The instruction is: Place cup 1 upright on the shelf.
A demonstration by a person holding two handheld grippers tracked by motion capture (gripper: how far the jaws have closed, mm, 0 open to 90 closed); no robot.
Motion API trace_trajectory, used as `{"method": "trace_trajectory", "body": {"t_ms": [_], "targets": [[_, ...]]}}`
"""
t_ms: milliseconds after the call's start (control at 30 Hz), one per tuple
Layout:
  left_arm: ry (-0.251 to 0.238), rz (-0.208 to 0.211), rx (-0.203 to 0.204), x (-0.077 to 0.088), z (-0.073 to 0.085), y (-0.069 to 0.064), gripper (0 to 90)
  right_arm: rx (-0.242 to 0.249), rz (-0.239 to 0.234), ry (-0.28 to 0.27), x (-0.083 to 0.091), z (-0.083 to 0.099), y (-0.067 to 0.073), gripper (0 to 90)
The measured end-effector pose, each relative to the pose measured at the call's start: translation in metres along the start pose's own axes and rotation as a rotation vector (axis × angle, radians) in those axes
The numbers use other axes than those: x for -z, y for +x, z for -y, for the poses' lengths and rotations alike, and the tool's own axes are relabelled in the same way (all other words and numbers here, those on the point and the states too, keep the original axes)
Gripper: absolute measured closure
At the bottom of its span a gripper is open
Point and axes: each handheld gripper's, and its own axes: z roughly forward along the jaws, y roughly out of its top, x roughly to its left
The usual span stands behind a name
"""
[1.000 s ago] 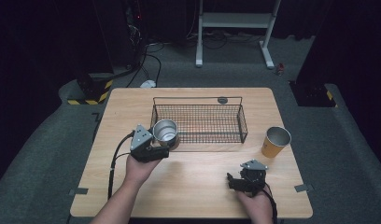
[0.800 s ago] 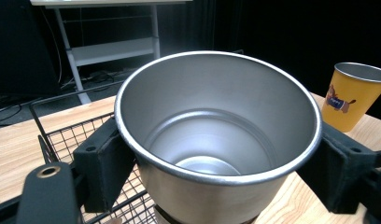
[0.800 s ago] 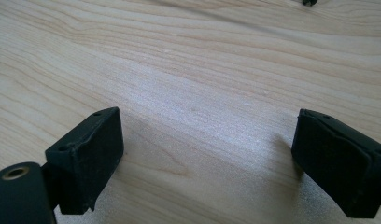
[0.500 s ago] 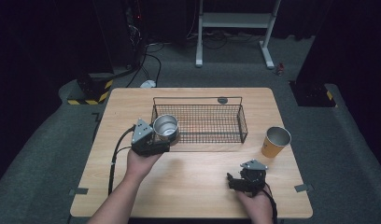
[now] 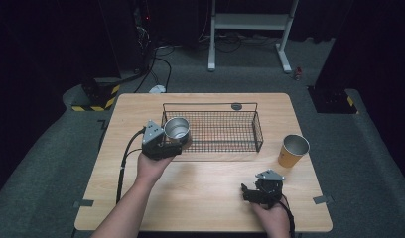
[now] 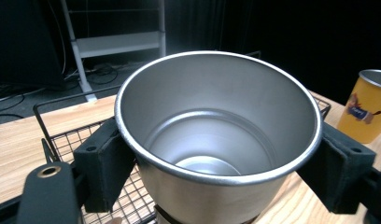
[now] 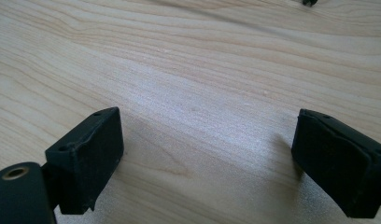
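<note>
The left gripper (image 5: pixel 167 141) is clamped on a steel cup (image 5: pixel 176 130), its black pads (image 6: pixel 104 161) pressing the wall just under the rim, mouth upward. Over the last second the cup has risen from the table (image 5: pixel 200 198) beside the wire basket (image 5: pixel 210 130) and now hangs over the basket's left end, above the near-left corner. That suggests it is being carried in, to be set down on the mesh. The orange cup (image 5: pixel 291 150) stands by the table's right edge. The right gripper (image 5: pixel 260 191) rests near the front edge, jaws spread, empty.

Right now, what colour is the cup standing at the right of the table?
Yellow-orange cup with a small picture on its side, clearest in the left gripper view.
</note>
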Motion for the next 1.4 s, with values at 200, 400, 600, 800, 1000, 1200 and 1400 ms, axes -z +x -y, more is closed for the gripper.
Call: {"method": "trace_trajectory", "body": {"t_ms": [200,400,600,800,1000,1200,1400], "targets": [[0.002,-0.001,0.005,-0.006,-0.004,0.003,18.8,0.0,0.0,0.0,0.0,0.0,0.0,8.9],[0.006,-0.003,0.027,-0.012,-0.006,0.008,18.9,0.0,0.0,0.0,0.0,0.0,0.0,8.9],[0.013,-0.01,0.03,-0.016,-0.009,0.012,18.8,0.0,0.0,0.0,0.0,0.0,0.0,8.9],[0.007,-0.012,0.022,-0.018,-0.015,0.013,18.8,-0.001,0.0,0.0,0.0,0.0,0.0,8.9],[0.018,-0.014,0.02,-0.024,-0.019,0.013,18.8,0.0,0.0,0.0,0.0,0.0,0.0,8.9],[0.011,-0.013,0.018,-0.031,-0.022,0.013,18.9,-0.002,-0.001,0.0,0.0,0.0,0.0,8.9],[0.025,-0.023,0.016,-0.038,-0.024,0.014,18.8,-0.003,0.0,0.0,0.0,0.0,0.0,8.9]]}}
